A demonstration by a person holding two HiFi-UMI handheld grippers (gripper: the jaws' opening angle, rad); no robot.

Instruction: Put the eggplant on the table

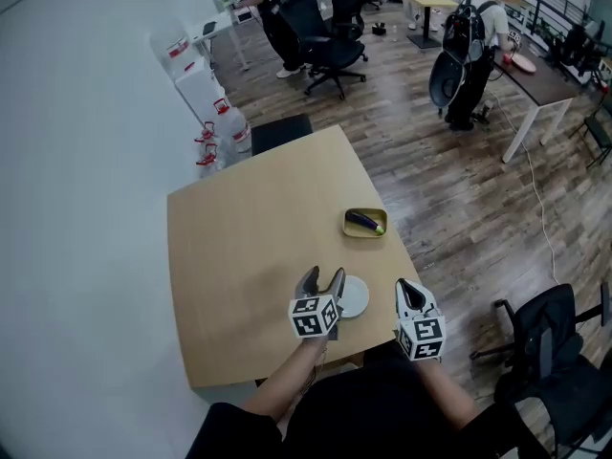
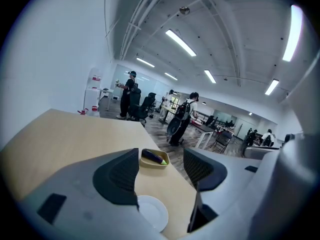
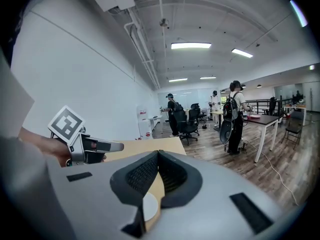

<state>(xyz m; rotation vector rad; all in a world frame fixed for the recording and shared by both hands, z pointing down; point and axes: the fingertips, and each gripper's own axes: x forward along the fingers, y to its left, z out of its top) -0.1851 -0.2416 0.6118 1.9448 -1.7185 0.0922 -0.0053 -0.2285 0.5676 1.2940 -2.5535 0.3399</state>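
A dark purple eggplant (image 1: 364, 222) with a green stem lies in a small yellow dish (image 1: 365, 230) near the right edge of the tan table (image 1: 249, 237). My left gripper (image 1: 323, 276) is over the table's near side, open and empty, short of the dish. In the left gripper view the eggplant (image 2: 154, 157) shows between the spread jaws, well ahead of them. My right gripper (image 1: 403, 285) hovers off the table's near right corner, jaws pressed together on nothing (image 3: 158, 153).
A white round plate (image 1: 353, 296) lies just right of the left gripper. Office chairs (image 1: 330, 36), desks and standing people fill the room beyond. A black chair (image 1: 545, 338) stands to my right. White shelving (image 1: 196, 84) lines the left wall.
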